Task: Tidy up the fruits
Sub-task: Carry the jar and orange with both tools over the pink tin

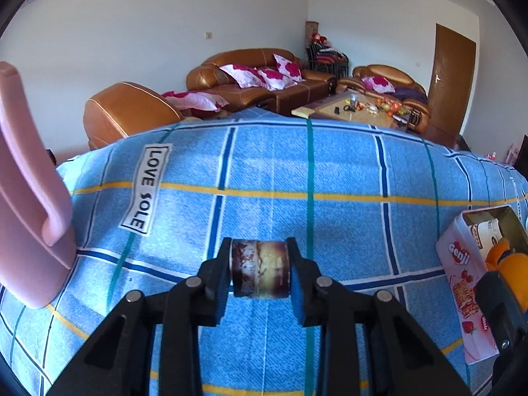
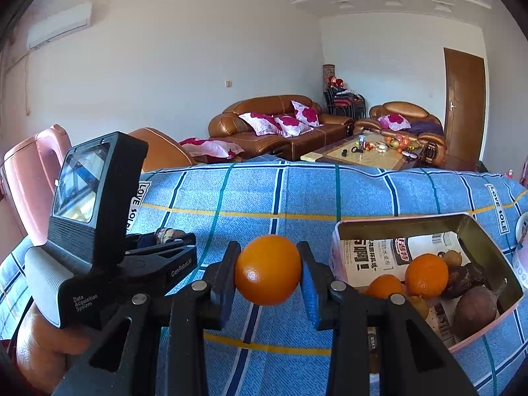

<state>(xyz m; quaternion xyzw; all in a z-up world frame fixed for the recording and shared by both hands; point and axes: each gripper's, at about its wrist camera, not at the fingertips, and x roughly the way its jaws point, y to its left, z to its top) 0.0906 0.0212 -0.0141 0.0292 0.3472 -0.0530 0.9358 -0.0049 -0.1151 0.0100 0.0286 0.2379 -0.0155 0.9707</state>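
Orange (image 2: 268, 270) clamped between right gripper (image 2: 269, 272) jaws; tin (image 2: 488, 244) lies right of them. I carry across, release low. Left gripper (image 1: 259, 269) pinches mottled fruit (image 1: 259, 268).

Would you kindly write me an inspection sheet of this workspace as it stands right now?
Surface: blue plaid cloth printed LOVE SOLE covers the table.
Job's things: open pink tin box on the right holds two oranges, paper packaging and some brown fruits; one more orange and a brown, mottled fruit are held in the grippers.
Clutter: nothing seen on the cloth besides the box.
Grippers: left gripper shut on the brown, mottled fruit; right gripper shut on the orange, beside the box, not over it.
Cables: nothing seen.
Surroundings: pink chair at left; brown leather sofas, cluttered coffee table, wooden door.
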